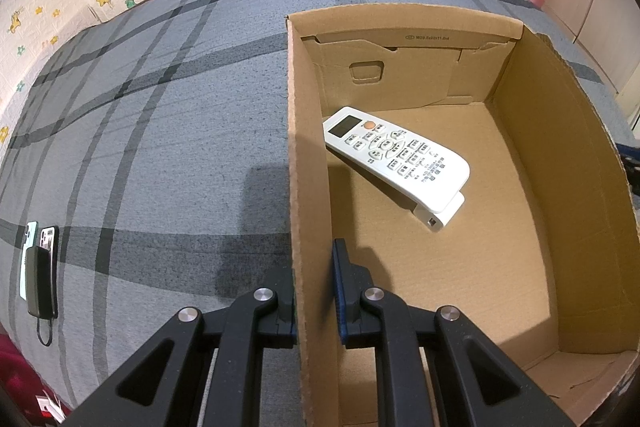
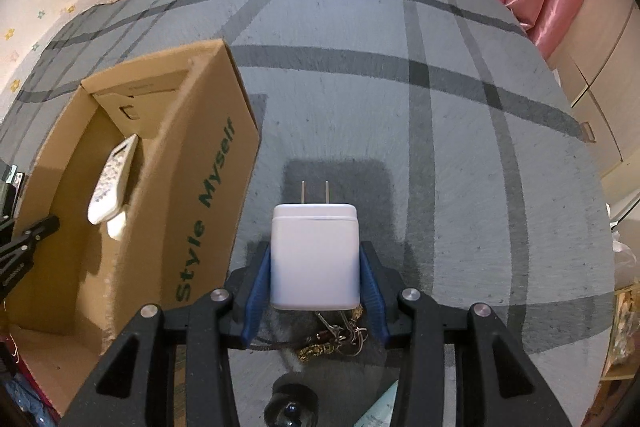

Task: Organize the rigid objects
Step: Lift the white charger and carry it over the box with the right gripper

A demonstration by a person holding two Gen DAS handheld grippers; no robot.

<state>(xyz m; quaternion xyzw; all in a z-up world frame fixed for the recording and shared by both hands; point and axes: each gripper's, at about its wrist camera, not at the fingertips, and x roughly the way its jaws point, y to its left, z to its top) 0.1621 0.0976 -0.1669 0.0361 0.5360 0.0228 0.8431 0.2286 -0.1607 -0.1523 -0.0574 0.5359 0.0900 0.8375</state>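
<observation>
Carrying: right tongs (image 2: 316, 281) pinch the white charger (image 2: 315, 257), prongs pointing far, above the bed (image 2: 440, 147), right of the cardboard box (image 2: 208, 179).
Bracing: left tongs (image 1: 314, 311) straddle the box's left wall, seemingly clamping it.
Done: remote control (image 1: 396, 157) lies inside.
Left: charger; keys (image 2: 336, 341), phones (image 1: 40, 267) outside.

In the left wrist view the cardboard box (image 1: 540, 155) fills the right half, the remote (image 1: 396, 151) inside it; phones (image 1: 40, 267), perhaps stacked, lie at lower left on the bed (image 1: 160, 107).
</observation>
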